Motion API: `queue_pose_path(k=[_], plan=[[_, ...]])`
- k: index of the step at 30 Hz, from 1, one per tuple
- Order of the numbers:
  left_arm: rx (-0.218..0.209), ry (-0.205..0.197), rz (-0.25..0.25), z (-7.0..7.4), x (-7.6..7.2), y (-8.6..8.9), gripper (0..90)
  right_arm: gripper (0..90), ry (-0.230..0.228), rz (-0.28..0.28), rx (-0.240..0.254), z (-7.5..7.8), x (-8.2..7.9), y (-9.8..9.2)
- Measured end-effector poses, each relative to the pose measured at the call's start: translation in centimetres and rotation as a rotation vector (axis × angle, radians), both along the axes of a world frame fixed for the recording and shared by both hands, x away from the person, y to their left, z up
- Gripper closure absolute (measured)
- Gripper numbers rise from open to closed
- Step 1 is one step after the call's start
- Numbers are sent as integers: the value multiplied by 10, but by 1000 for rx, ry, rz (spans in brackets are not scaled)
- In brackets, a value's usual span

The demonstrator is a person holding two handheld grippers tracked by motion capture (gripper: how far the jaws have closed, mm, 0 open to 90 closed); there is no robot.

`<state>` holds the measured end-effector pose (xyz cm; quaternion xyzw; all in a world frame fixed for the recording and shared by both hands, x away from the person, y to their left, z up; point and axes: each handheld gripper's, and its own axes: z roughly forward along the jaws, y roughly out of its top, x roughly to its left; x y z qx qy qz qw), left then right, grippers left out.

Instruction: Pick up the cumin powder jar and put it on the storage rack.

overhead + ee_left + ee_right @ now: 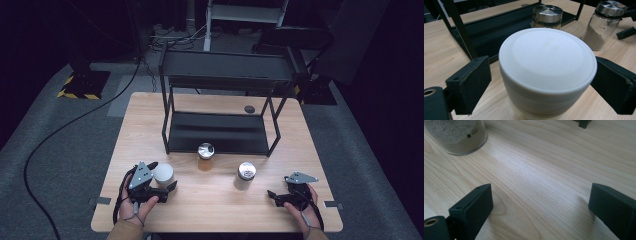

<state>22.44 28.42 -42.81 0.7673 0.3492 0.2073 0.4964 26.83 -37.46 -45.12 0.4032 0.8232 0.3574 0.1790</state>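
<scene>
The left gripper point(541, 82) is set around the white-lidded jar point(547, 72), one jaw on each side of it. The right pad seems to meet the lid's edge while a narrow gap is seen at the left pad, so the jar is bracketed but not yet clamped. The step in hand is judged to be the grasp of this jar; a further closing of the jaws is called for before any lift.

The jar is round, with a smooth matt white lid, faintly embossed, over a pale body. It stands on the table point(220, 207), in front of the black metal rack point(220, 132) and toward its left end. Beyond the jar, a glass jar with amber contents point(547, 17) stands at the rack's front edge under a shiny metal cap; to its right, a glass jar of grey-brown powder point(602, 25) is seen.

The right gripper point(280, 197) is held wide over bare light wood grain, nothing between its jaws, right of the powder jar.
</scene>
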Motion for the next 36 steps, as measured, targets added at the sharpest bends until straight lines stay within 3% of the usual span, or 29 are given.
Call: queue_pose_path(k=[4,12,19,24,32,36], plan=[[1,-13,20,-1,-3,0,118,58,0,0,0,0,0,0],[10,-37,-22,-1,-2,2,326,58,0,-1,0,0,0,0],[47,-23,-13,10,0,-4,331,61,-1,-2,0,0,0,0],[18,-19,-23,16,4,-2,331,64,-2,-4,1,0,-1,0],[14,-8,-47,29,18,-8,331,64,-2,-4,1,0,0,0],[35,-12,-53,38,25,-15,331,64,-2,-3,2,0,0,0]])
